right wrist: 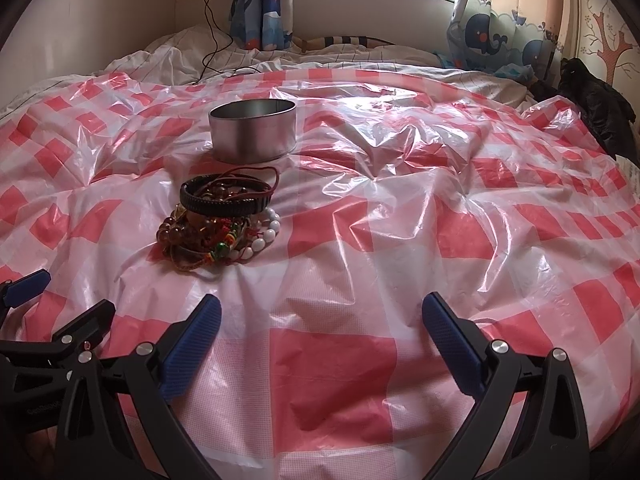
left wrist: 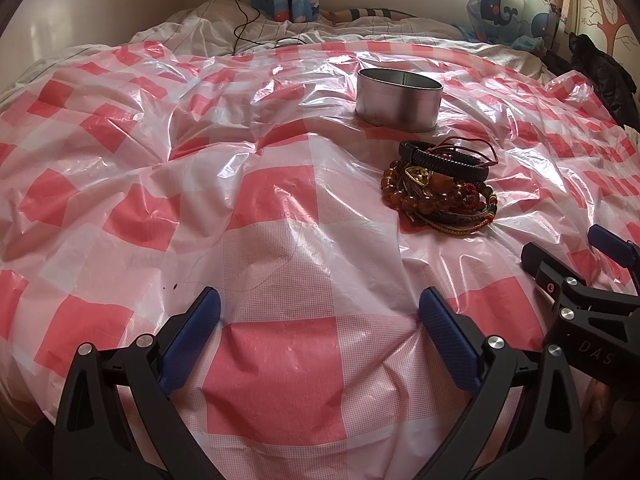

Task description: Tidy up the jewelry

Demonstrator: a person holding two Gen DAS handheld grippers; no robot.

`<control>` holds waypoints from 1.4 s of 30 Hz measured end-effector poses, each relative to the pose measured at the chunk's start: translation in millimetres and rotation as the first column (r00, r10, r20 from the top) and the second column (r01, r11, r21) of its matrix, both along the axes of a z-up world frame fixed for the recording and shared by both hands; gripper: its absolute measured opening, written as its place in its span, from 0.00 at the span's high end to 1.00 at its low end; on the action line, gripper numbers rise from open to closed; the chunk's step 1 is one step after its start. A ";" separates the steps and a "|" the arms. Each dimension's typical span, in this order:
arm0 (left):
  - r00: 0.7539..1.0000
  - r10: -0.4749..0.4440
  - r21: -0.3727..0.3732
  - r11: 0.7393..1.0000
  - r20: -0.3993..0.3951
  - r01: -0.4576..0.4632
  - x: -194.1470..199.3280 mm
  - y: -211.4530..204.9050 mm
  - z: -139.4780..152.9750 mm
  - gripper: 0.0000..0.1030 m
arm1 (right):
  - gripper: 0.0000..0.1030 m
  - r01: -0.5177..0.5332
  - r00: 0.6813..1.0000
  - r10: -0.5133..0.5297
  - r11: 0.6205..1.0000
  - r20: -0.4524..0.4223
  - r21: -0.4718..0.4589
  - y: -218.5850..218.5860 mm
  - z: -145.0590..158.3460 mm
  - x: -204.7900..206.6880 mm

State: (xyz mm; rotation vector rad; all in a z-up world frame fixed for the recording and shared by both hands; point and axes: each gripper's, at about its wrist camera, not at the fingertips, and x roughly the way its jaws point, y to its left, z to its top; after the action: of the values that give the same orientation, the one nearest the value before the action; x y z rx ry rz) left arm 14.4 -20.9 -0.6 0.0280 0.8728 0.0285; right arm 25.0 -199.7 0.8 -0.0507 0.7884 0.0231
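Note:
A pile of bracelets [left wrist: 442, 186] lies on a red-and-white checked plastic sheet [left wrist: 280, 248] spread over a bed: a black braided band on top, amber beads, white beads and coloured cords; it also shows in the right wrist view [right wrist: 222, 222]. Just behind it stands an open, empty oval metal tin [left wrist: 398, 100], also in the right wrist view [right wrist: 253, 130]. My left gripper [left wrist: 320, 312] is open and empty, near and left of the pile. My right gripper [right wrist: 322, 316] is open and empty, near and right of the pile; it shows at the left view's right edge [left wrist: 592, 276].
White bedding [right wrist: 168, 60] and a black charger cable [right wrist: 212, 36] lie at the far end by the wall. Whale-print curtains [right wrist: 492, 32] hang under the window. A black garment [right wrist: 592, 96] sits at the far right edge of the bed.

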 end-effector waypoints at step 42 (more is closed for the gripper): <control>0.999 -0.037 -0.075 0.996 0.036 0.040 2.7 9.1 32.6 0.07 | 0.06 -0.018 1.000 0.016 0.998 0.026 0.054 -6.8 12.5 -1.0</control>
State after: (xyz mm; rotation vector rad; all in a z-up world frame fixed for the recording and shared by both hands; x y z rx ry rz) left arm 17.1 -11.8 32.1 -0.0264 0.8382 -0.0400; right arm 24.0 -206.5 13.3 -0.0064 0.7618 0.0599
